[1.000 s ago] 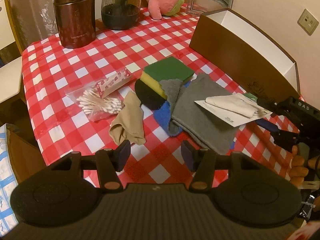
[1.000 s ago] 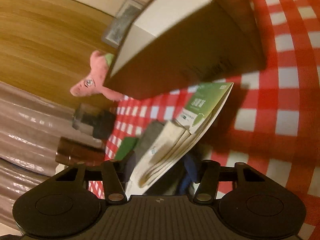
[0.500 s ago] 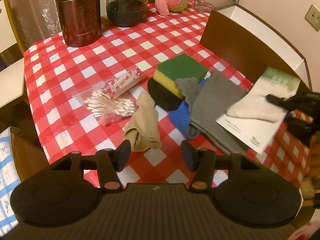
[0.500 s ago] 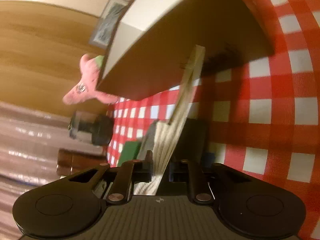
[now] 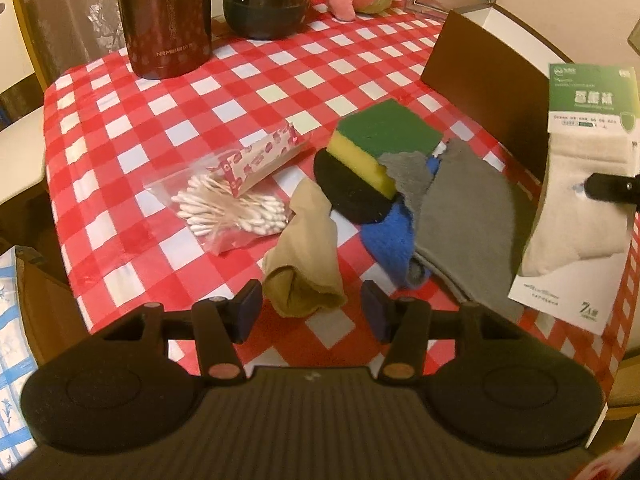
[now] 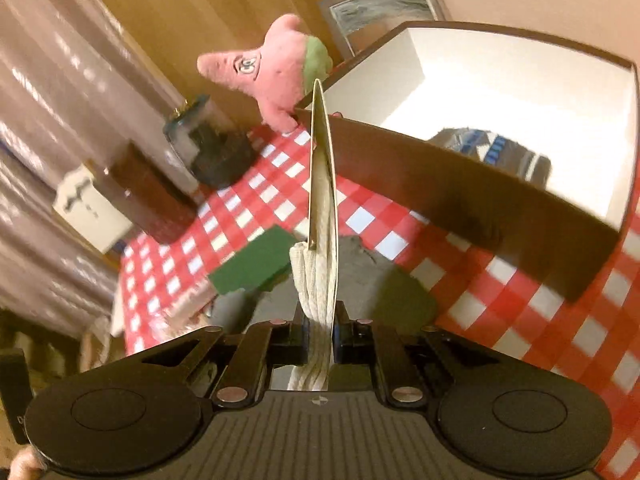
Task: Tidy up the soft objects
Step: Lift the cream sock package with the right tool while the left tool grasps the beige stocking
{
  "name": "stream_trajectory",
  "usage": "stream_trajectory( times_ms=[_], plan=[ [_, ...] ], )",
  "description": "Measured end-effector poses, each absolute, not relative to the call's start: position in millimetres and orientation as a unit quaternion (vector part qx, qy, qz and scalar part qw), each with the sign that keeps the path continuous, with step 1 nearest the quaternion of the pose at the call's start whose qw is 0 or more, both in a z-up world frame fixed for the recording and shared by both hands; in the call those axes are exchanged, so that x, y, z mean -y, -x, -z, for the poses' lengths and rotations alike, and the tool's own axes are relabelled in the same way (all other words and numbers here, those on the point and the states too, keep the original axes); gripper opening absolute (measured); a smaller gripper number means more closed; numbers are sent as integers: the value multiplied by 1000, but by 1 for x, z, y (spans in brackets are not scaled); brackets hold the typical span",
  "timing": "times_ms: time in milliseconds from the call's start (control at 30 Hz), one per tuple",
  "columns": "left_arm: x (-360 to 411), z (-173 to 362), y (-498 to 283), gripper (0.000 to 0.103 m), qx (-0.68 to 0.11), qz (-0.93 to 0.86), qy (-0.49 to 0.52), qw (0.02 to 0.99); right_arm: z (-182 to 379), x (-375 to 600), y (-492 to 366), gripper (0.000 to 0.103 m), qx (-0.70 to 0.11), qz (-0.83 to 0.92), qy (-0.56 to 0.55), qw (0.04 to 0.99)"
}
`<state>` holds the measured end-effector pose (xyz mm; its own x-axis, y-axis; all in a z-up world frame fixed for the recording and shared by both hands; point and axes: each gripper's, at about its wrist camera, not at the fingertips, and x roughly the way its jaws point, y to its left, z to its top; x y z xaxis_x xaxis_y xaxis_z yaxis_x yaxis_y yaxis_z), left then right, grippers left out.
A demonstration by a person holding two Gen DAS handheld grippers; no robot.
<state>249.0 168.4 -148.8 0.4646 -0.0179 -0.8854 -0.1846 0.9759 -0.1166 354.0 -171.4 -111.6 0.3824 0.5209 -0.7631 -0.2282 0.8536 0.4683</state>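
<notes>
Right gripper (image 6: 320,344) is clamped on the carded white socks (image 6: 316,280), held up off the checkered table (image 5: 120,140) near the box (image 6: 460,192). Left gripper (image 5: 310,310) hangs with jaws apart right over the beige stocking (image 5: 306,256), not touching it.

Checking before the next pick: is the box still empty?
No, a dark striped fabric item already lies inside the box.

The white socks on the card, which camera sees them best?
The left wrist view. There the packaged white socks face the camera flat, so you see the green label and the whole sock shape, lifted above the table. In the right wrist view they are edge-on, a thin strip pinched in the right gripper.
</notes>
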Motion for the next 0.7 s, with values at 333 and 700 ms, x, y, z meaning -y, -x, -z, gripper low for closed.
stream_trajectory(
  times_ms=[333,700],
  plan=[
    [-175,174,-270,21,-531,-70,106,838,119,161,-361,11,-510,-243,-123,816],
    [-160,121,-259,5,-472,-49,87,876,107,188,-359,11,-497,-244,-165,816]
  ],
)
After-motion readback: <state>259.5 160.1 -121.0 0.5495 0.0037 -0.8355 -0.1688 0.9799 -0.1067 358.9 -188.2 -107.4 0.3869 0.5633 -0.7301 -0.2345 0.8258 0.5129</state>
